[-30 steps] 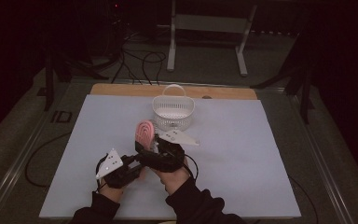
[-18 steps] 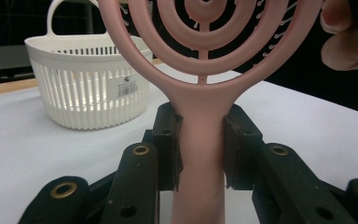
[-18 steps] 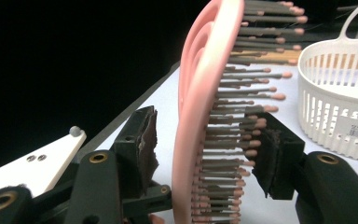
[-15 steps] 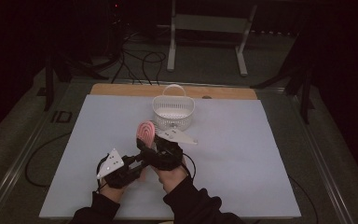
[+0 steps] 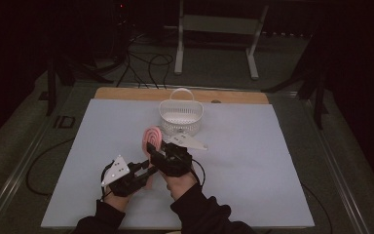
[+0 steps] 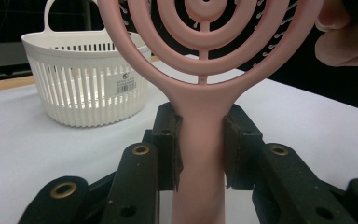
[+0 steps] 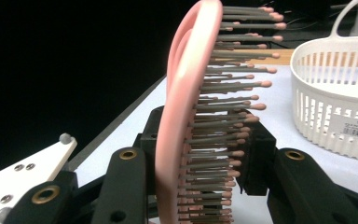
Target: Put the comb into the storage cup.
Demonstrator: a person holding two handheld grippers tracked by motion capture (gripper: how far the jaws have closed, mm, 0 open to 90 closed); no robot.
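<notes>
Closing in over the last moment, my right claw (image 5: 157,148) has just drawn its jaws together on the head of the pink hairbrush (image 5: 153,140), which sits between them; both hands and the brush keep the places they had a second ago. From the right gripper view, one pad lies against the smooth back of the brush head (image 7: 182,107) and the other meets the tips of the bristles (image 7: 233,126), so I read that claw as clenched on the brush. My left claw (image 6: 200,144) grasps the brush's handle (image 6: 199,163), its dark pads pressed against both sides just below the ringed head. I hold the hairbrush upright above the pale desk (image 5: 253,161), near the front edge and left of centre, with my two hands side by side beneath it. Beyond the brush, a white slatted basket (image 5: 181,117) with a loop handle stands on the desk, near the wooden strip (image 5: 126,93) along its far edge.
</notes>
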